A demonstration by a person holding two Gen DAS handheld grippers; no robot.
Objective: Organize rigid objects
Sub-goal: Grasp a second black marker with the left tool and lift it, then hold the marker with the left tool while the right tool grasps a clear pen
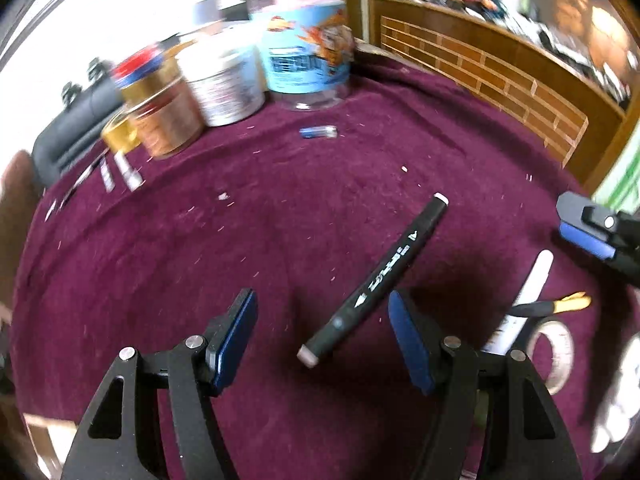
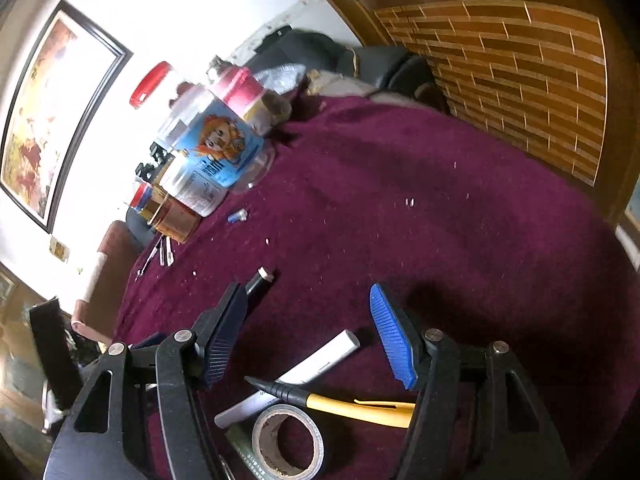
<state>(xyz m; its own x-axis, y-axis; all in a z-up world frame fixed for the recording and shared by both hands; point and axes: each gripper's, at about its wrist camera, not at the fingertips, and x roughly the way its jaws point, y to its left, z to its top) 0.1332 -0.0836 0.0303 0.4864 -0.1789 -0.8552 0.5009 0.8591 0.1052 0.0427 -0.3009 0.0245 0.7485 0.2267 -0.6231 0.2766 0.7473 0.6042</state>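
While both grippers stand released, left gripper (image 1: 322,336) straddles the black marker (image 1: 376,280) lying flat on the desk (image 1: 280,208) and right gripper (image 2: 308,336) hovers over the white pen (image 2: 320,360); approach step, next likely lowering and closing.

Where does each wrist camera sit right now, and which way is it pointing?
Left wrist: behind the open left hand-held gripper, looking along the maroon cloth at the black marker and far jars; the right hand-held gripper shows at the right edge.
Right wrist: behind the open right hand-held gripper, tilted, over the white pen, yellow pen and tape roll.
Shared: marker, both pens, tape, blue-label jar.
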